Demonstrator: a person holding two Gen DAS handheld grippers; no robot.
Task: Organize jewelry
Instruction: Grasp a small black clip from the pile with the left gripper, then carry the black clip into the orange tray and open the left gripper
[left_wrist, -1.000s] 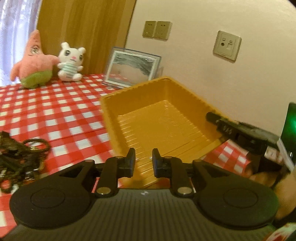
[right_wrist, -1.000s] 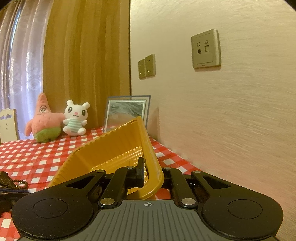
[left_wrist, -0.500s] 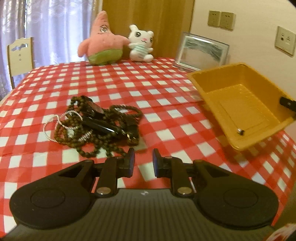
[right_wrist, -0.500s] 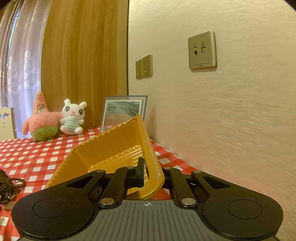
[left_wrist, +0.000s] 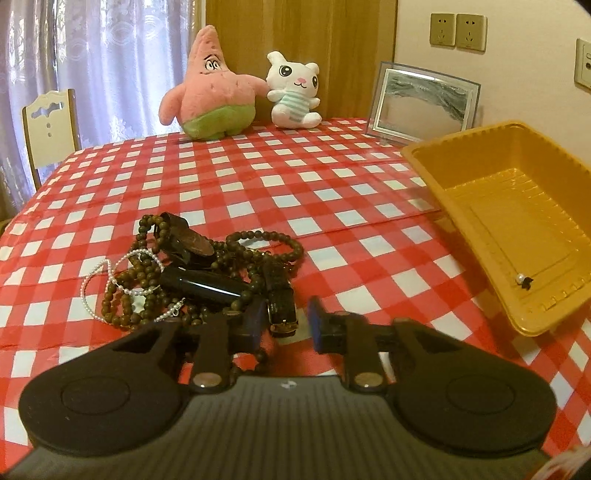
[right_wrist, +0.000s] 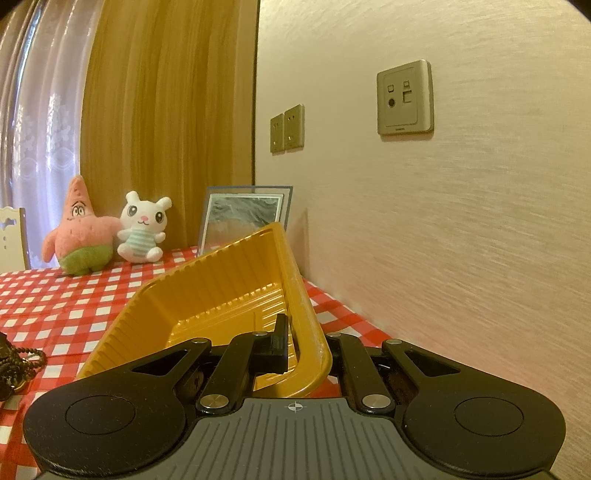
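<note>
One tray (left_wrist: 476, 147), two plush toys (left_wrist: 210, 88).

No legible text, brand, or number appears in either view. The wall plate (right_wrist: 405, 98) in the right wrist view carries a small line of print along its lower edge, too small to read. The right tongs body bears a crosshair mark (right_wrist: 294, 407) at its centre; the left tongs body bears a small pale mark (left_wrist: 287, 384) at its centre, shape not discernible.
</note>
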